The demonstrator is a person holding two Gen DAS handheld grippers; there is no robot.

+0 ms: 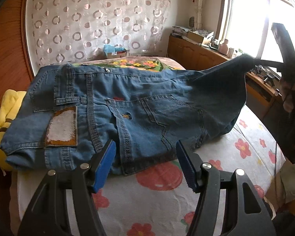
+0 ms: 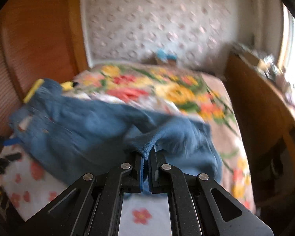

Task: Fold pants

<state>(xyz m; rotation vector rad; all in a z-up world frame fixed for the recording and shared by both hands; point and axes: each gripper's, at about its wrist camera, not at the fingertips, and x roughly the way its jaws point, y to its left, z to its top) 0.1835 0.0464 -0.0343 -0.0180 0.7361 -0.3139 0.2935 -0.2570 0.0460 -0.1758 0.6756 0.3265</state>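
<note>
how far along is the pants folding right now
Done: the jeans already lie doubled into a short stack on the flowered sheet. In hand: the right gripper, jaws shut on a denim end, lifts it off the bed. Left: laying that end over and flattening; the left gripper hangs open, holding nothing.

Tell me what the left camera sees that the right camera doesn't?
Only the left view shows the open left gripper, the white patch on the jeans and the window. Only the right view shows the right gripper pinching denim up close. Both show the jeans, the flowered bed and the dotted curtain.
</note>
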